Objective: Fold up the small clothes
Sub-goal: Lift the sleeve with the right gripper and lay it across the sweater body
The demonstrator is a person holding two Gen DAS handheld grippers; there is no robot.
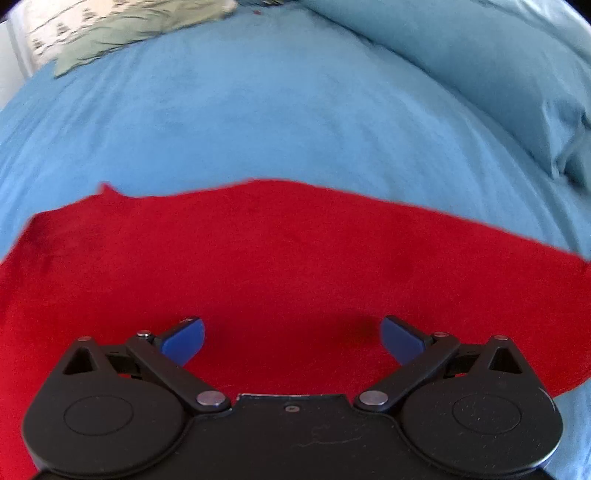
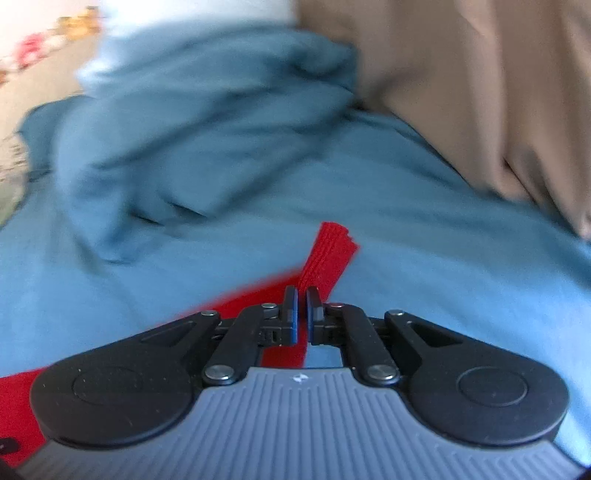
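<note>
Blue bedding [image 1: 280, 122] covers the whole work surface; we treat it as soft and yielding, so nothing pressed into it will stay flat. At the upper left of the left wrist view a pale green cloth [image 1: 122, 33] lies well apart from the work, and a pillow [image 1: 480, 62] fills the upper right.

The red garment [image 1: 280, 266] spreads across the lower half of that view. The left gripper [image 1: 291, 341] hovers over it with its fingers wide apart and nothing between them. We judge this hand free to pin or smooth the cloth while the fold is made.

In the right wrist view, rumpled bedding sits at centre left and tan fabric [image 2: 480, 92] at upper right. The right gripper [image 2: 302, 314] has its fingers drawn narrow on a ribbed red edge [image 2: 328, 258] that sticks up just beyond the tips at frame centre; the grip appears firm, though blur limits certainty.

To do the fold well, we carry the held edge low and level across the garment, keeping light tension so the cloth does not bunch. We place the left gripper on the intended crease line first. We release only once the edges align.
</note>
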